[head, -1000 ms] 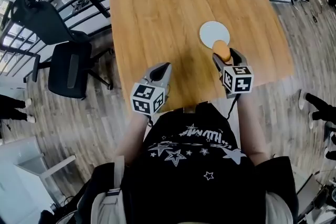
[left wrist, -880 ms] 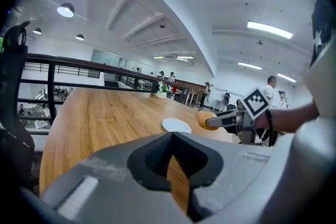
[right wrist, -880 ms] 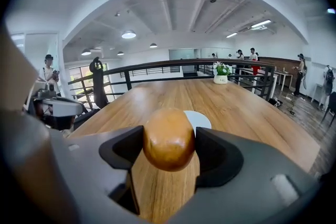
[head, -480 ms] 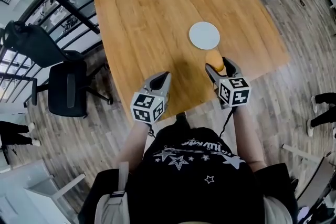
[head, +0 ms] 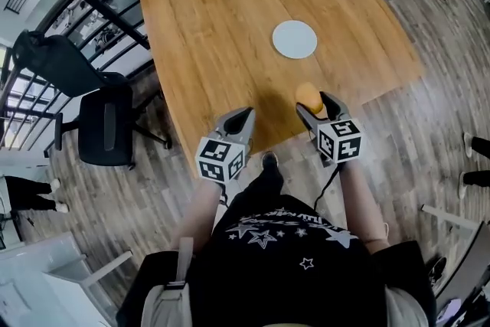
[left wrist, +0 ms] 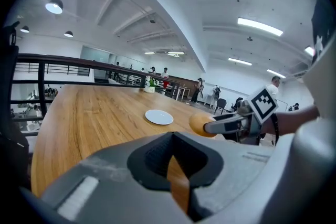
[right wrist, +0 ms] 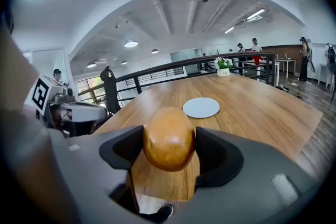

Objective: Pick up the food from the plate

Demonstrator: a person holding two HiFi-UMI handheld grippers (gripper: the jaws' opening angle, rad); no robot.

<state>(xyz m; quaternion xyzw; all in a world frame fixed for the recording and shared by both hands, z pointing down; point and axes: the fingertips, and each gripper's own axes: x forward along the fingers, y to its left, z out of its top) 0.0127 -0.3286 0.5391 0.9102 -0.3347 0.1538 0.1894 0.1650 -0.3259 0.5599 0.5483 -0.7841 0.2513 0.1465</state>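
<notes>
Right gripper (head: pixel 315 104) pinches the food (head: pixel 308 95) — a brown rounded roll — with a pad on each side. It is held over the near edge of the table (head: pixel 214 27), nearer the person than the white plate (head: pixel 295 39) and well apart from it. Left gripper (head: pixel 243 116) is near and left of the plate — jaws almost together, nothing between.

Plate (head: pixel 295 39) on table (head: pixel 222 34), food (head: pixel 308 94) nearer (in right gripper's (head: pixel 312 103) jaws)
</notes>
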